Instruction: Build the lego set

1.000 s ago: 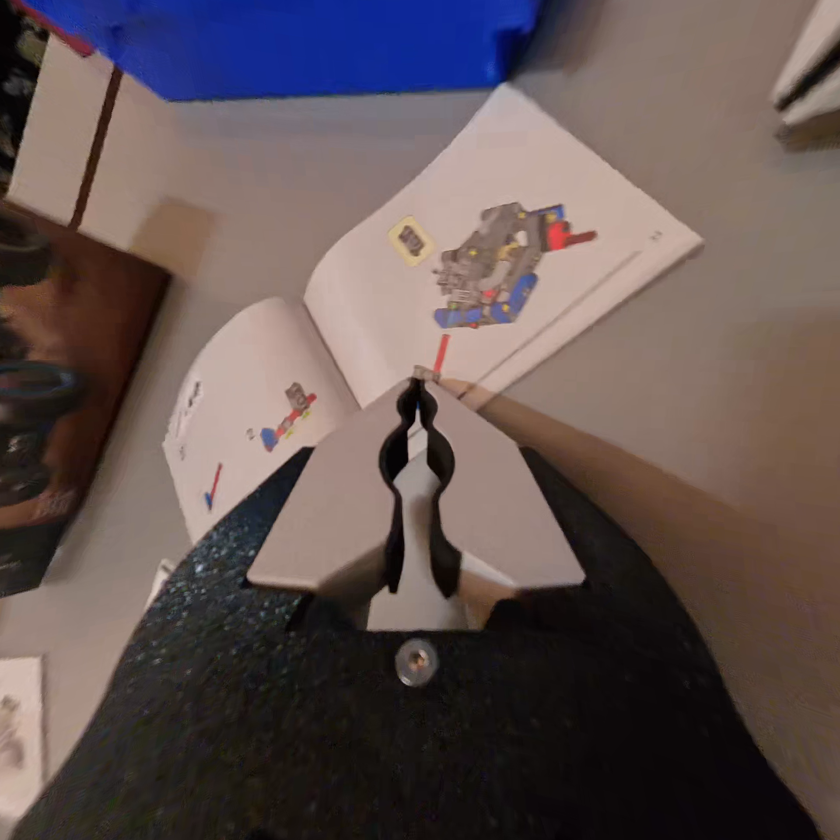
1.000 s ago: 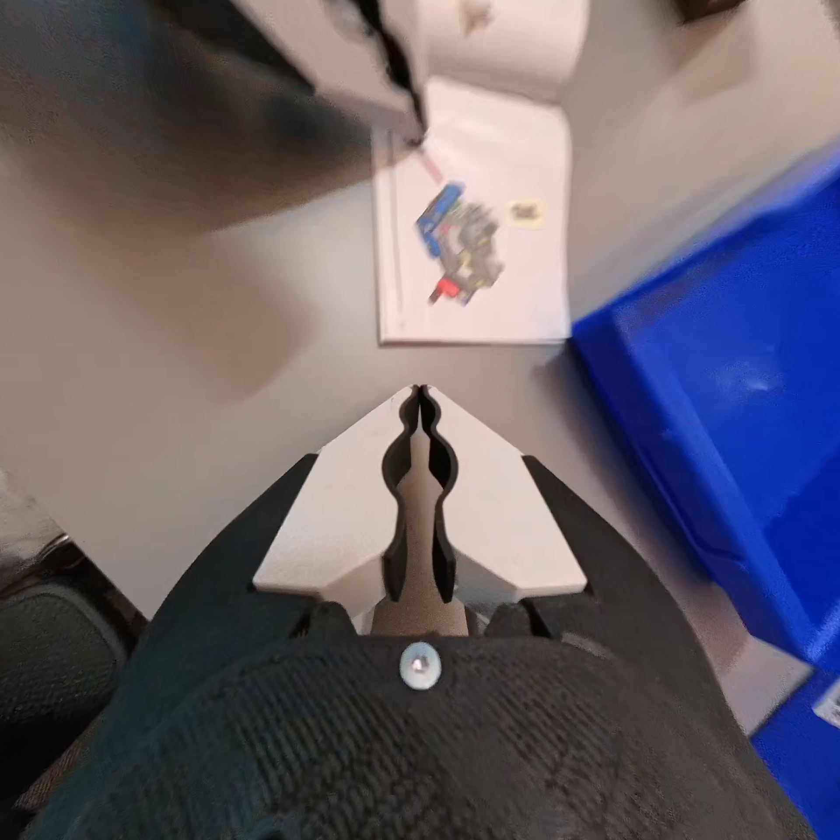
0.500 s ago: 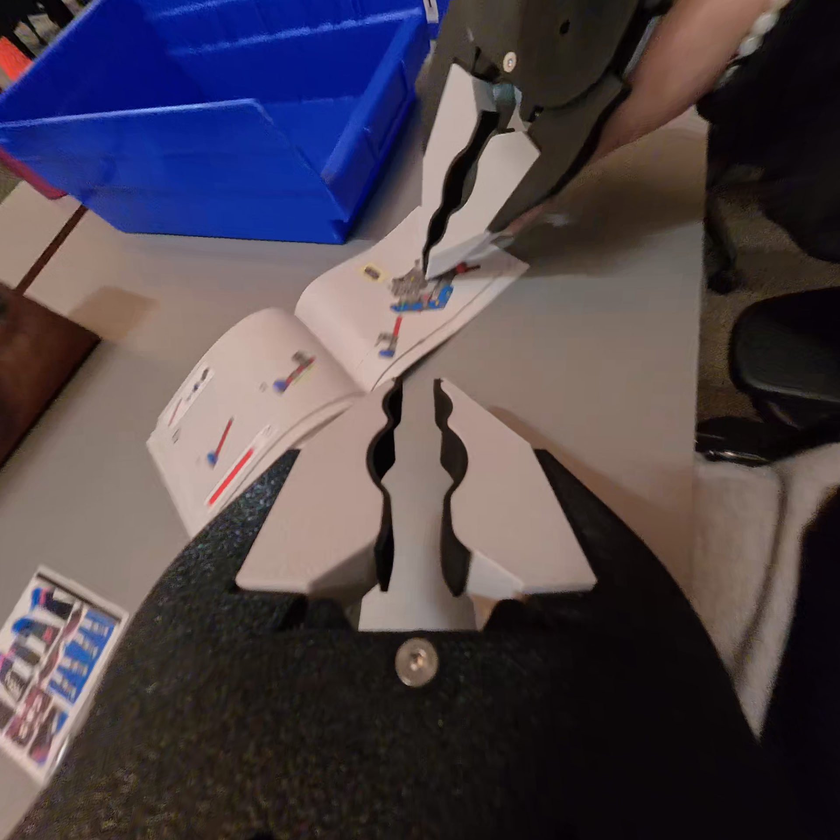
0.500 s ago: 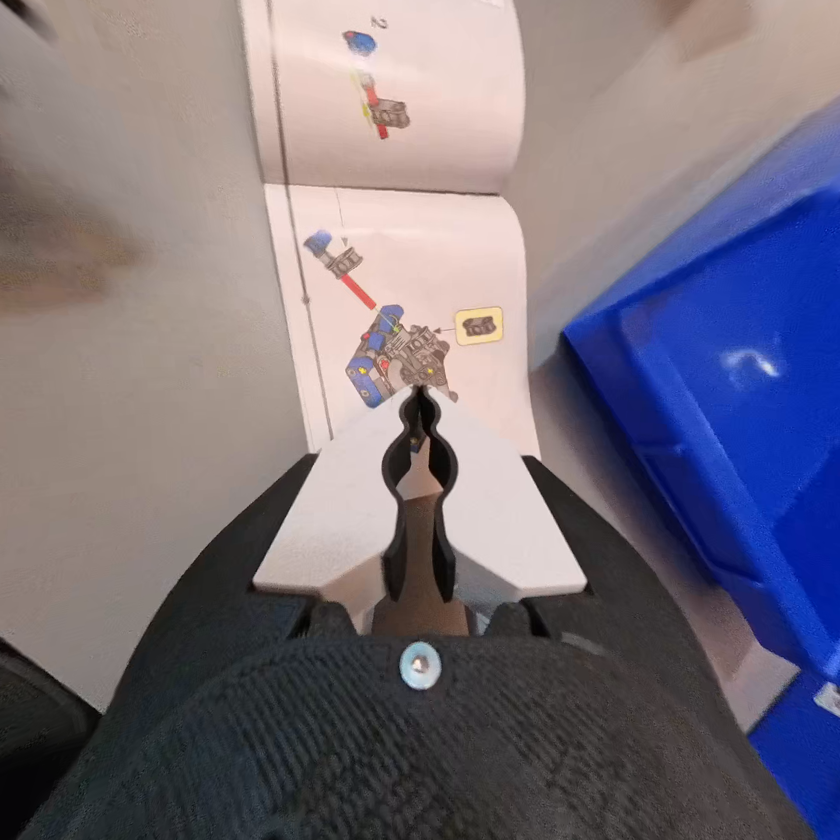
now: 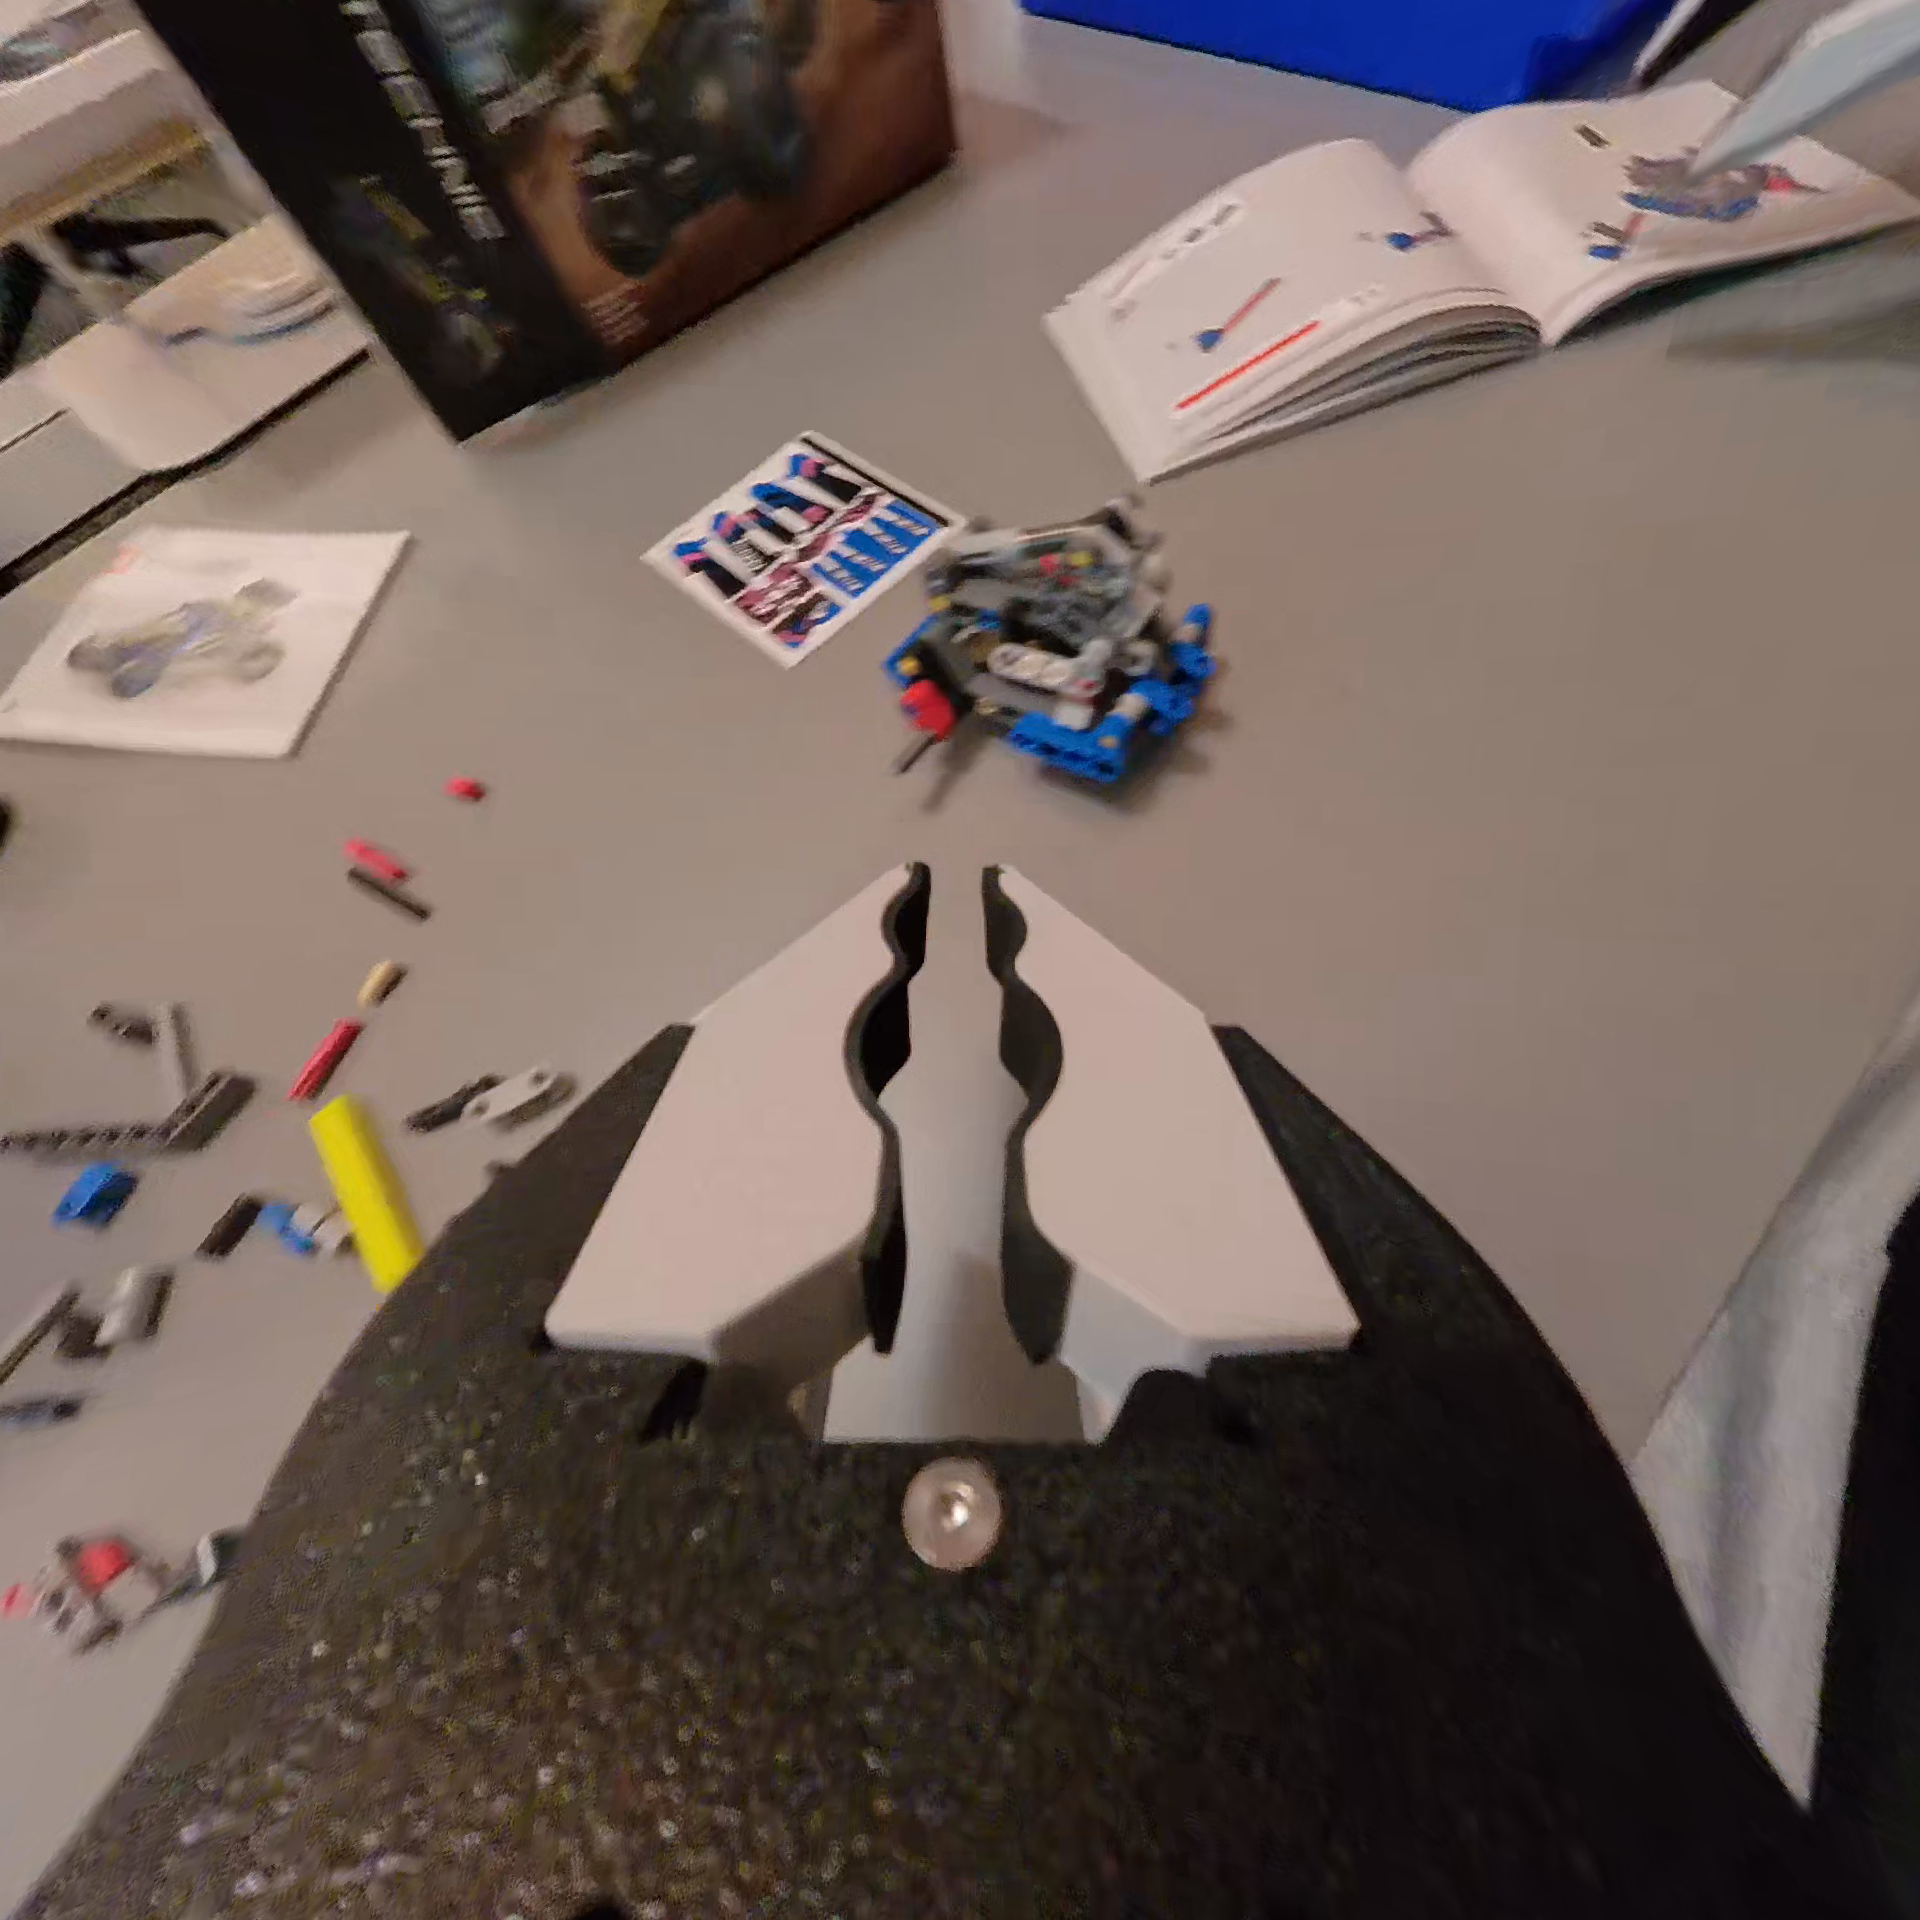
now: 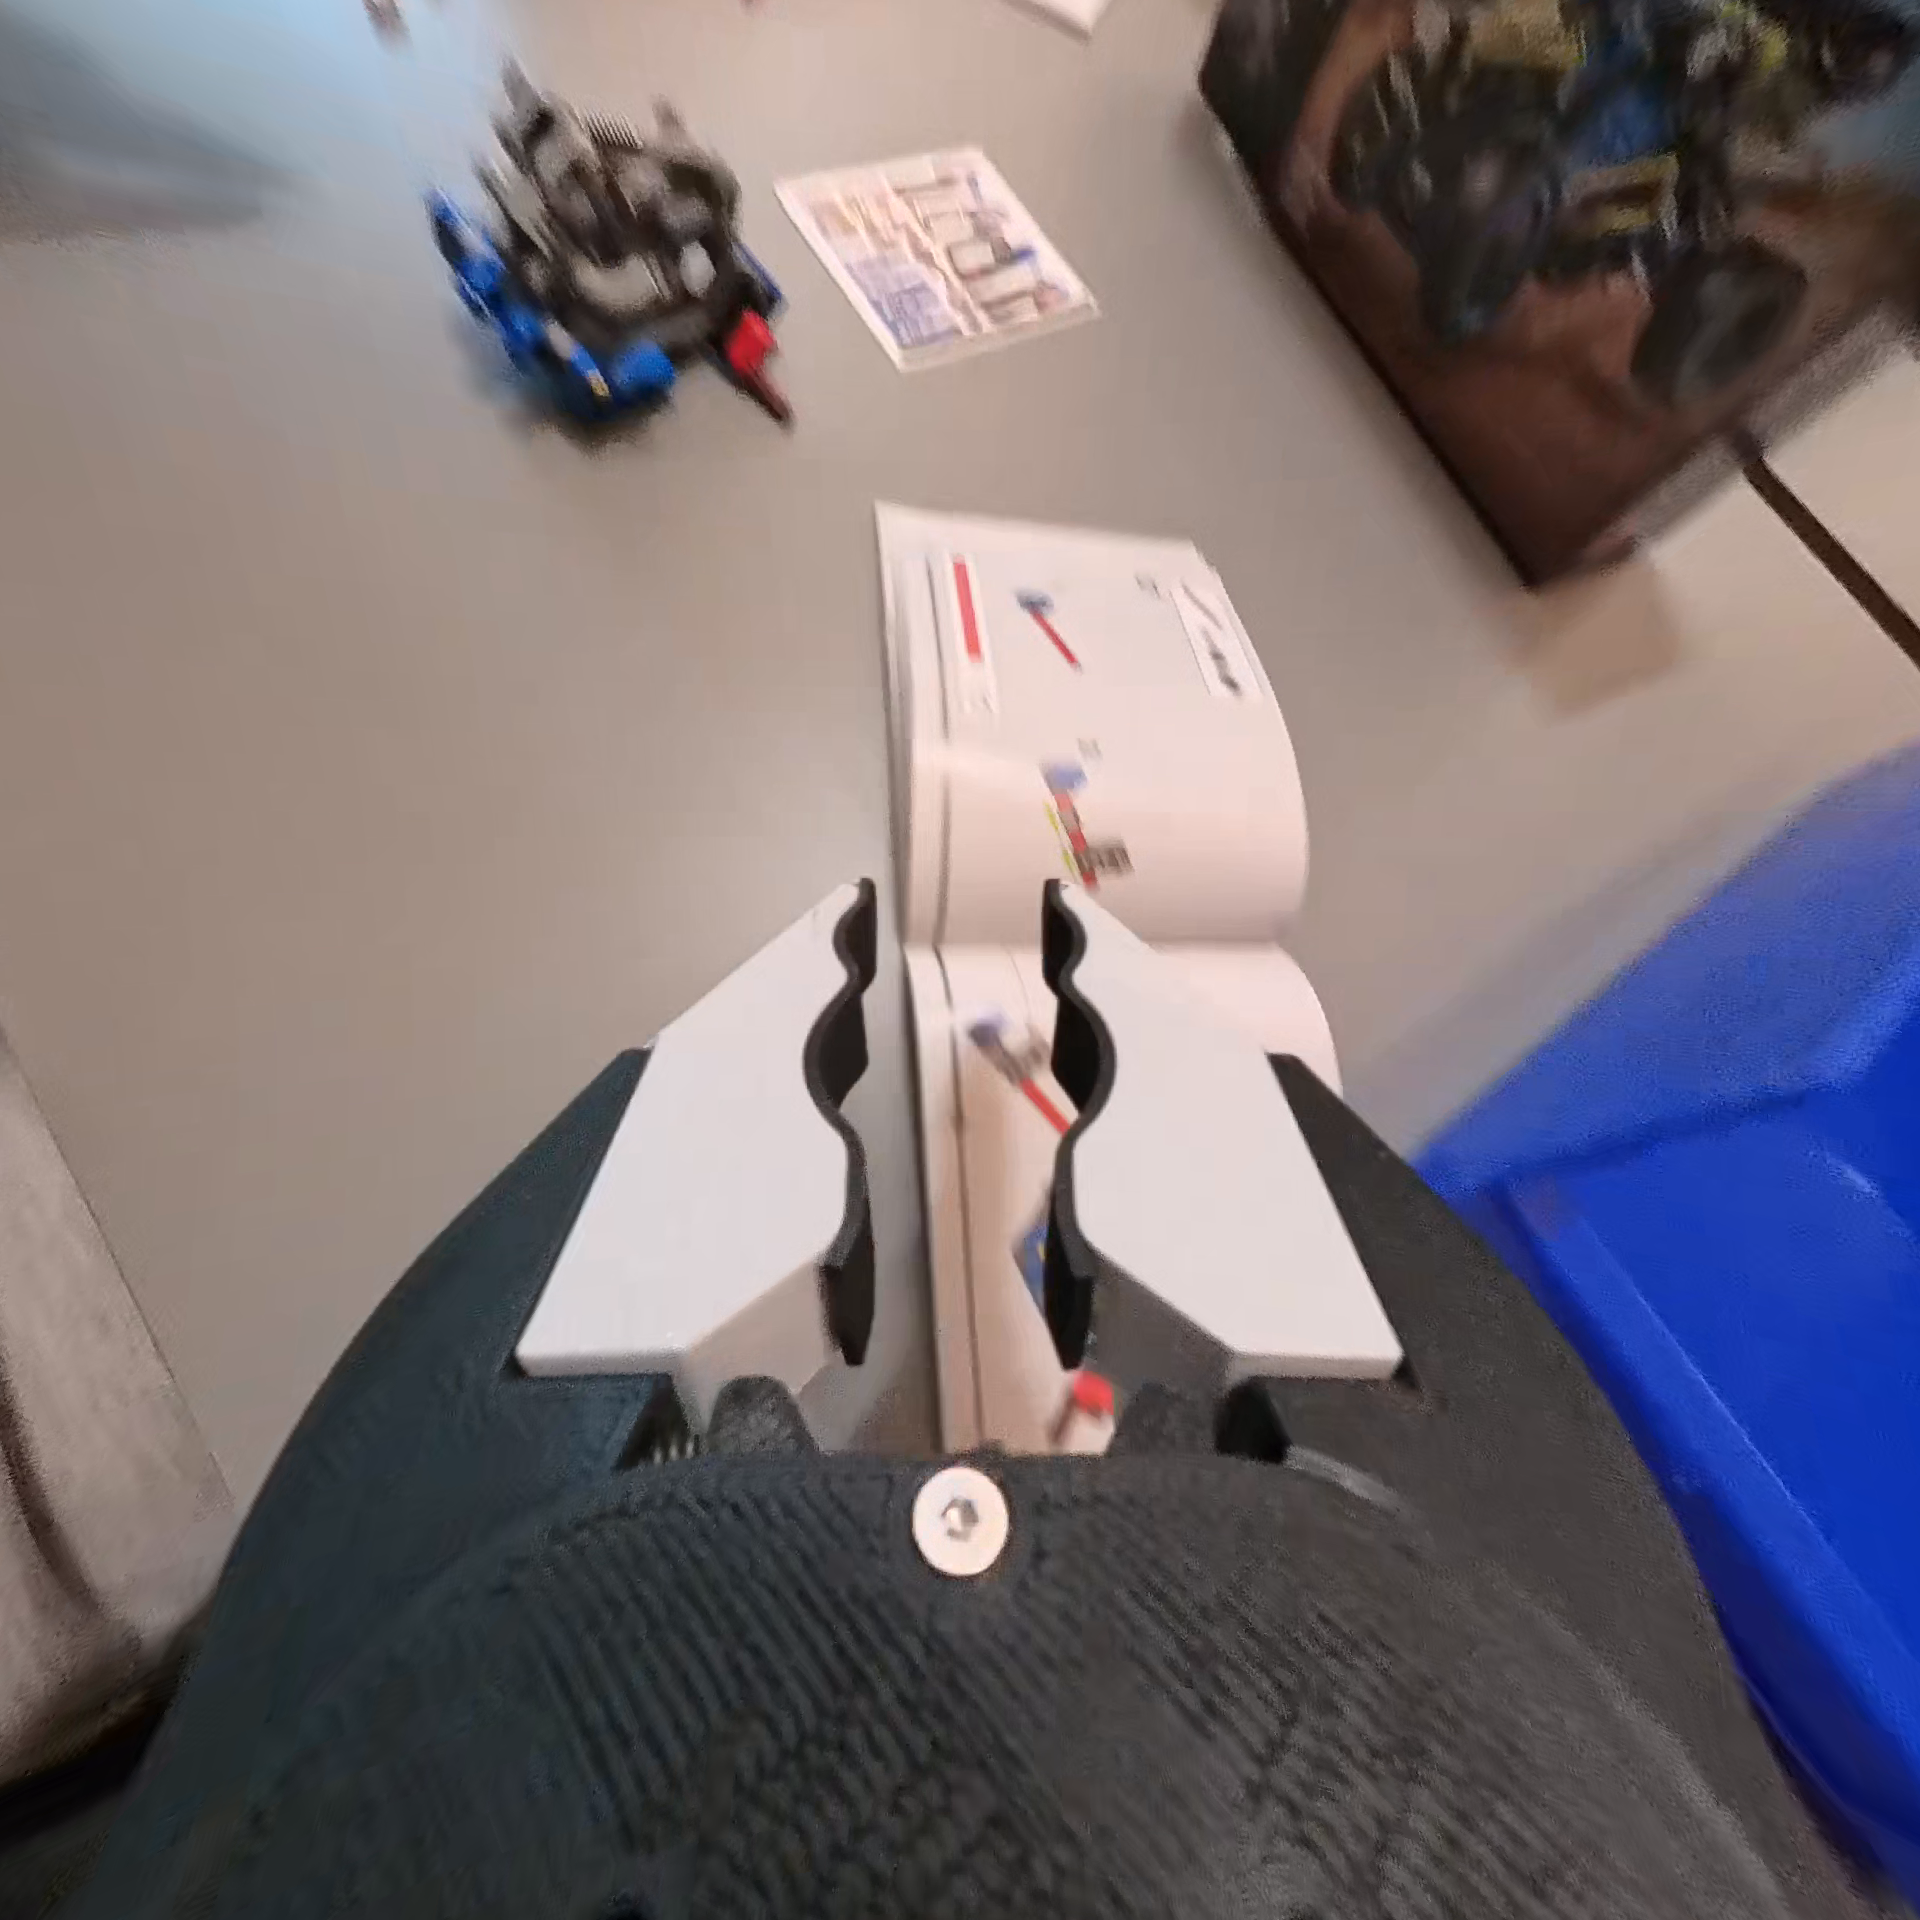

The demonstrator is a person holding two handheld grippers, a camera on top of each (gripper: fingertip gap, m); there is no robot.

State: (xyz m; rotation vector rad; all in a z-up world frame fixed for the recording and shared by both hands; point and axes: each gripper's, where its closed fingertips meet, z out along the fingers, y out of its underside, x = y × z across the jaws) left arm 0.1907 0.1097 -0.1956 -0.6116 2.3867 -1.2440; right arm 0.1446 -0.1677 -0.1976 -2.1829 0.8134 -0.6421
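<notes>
A half-built blue, grey and black lego model stands on the grey table, ahead of my left gripper, which is slightly open and empty above the table. The model also shows at the far left of the right wrist view. My right gripper is open and empty over the open instruction booklet. The booklet lies at the far right in the left wrist view. Loose lego pieces, among them a yellow beam, lie at the left.
A dark set box stands at the back and shows in the right wrist view. A sticker sheet lies beside the model. A leaflet lies far left. A blue bin stands right of the booklet.
My left gripper swung away from the booklet toward the model and loose pieces, jaws slightly apart. My right gripper opened from shut and pulled back over the booklet.
</notes>
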